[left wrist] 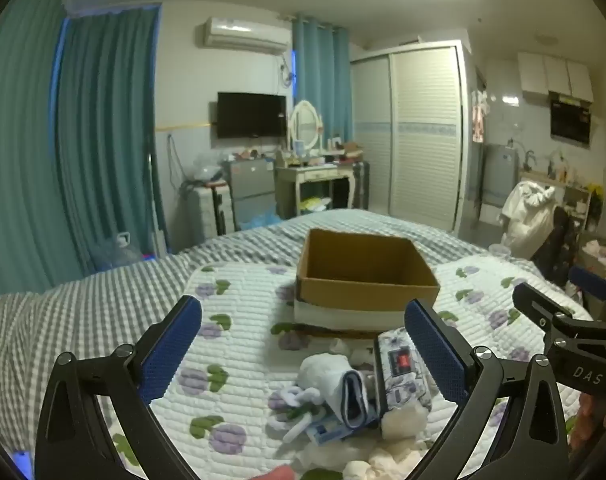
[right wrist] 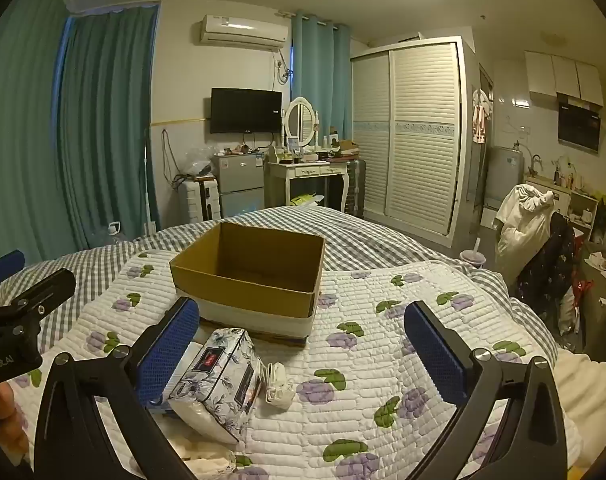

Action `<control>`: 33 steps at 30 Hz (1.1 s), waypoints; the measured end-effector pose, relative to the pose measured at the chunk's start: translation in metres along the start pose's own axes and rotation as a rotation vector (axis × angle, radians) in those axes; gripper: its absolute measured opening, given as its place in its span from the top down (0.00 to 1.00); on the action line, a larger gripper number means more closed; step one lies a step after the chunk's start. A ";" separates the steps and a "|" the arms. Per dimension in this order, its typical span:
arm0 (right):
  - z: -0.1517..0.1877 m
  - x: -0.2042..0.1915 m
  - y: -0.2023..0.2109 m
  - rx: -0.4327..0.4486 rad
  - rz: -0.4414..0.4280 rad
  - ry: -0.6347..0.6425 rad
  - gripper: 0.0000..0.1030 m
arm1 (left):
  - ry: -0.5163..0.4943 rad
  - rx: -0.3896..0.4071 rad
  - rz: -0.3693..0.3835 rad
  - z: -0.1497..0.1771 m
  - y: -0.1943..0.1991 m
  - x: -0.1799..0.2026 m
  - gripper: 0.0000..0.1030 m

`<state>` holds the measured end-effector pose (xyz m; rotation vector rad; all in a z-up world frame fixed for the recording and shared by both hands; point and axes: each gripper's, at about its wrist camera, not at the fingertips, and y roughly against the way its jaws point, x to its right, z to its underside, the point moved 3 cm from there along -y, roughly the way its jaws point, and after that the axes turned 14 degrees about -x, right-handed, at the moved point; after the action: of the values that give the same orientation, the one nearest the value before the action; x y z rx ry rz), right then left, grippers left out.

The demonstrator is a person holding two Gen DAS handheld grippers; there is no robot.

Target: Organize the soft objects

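Observation:
An open, empty cardboard box (left wrist: 367,276) stands on the quilted floral blanket (left wrist: 239,344); it also shows in the right wrist view (right wrist: 251,276). In front of it lies a pile of soft things: a floral tissue pack (left wrist: 401,376), a folded white and blue cloth (left wrist: 343,390) and a white ring toy (left wrist: 299,400). My left gripper (left wrist: 303,344) is open above the pile, holding nothing. My right gripper (right wrist: 303,340) is open and empty, with the floral tissue pack (right wrist: 219,380) by its left finger and a small white item (right wrist: 279,388) beside it.
The blanket (right wrist: 383,360) lies on a grey checked bed sheet (left wrist: 63,320). Beyond the bed stand a dressing table (right wrist: 307,172), a small fridge (right wrist: 239,184), a white wardrobe (right wrist: 407,132) and teal curtains (left wrist: 83,140). A chair with clothes (right wrist: 539,248) is at right.

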<state>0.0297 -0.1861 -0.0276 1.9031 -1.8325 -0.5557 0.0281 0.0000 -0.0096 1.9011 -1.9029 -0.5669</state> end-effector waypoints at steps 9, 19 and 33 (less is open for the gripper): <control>0.000 0.000 -0.002 0.000 0.005 0.007 0.00 | 0.008 0.002 -0.008 0.008 0.014 -0.001 0.00; 0.001 0.001 -0.003 -0.003 0.006 0.007 0.00 | -0.003 -0.034 0.007 0.002 -0.005 -0.001 0.00; 0.002 -0.002 -0.006 -0.011 0.001 0.012 0.00 | -0.002 -0.033 0.005 0.003 -0.003 0.000 0.00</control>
<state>0.0332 -0.1840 -0.0321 1.8936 -1.8193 -0.5522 0.0294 -0.0005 -0.0140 1.8754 -1.8876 -0.5957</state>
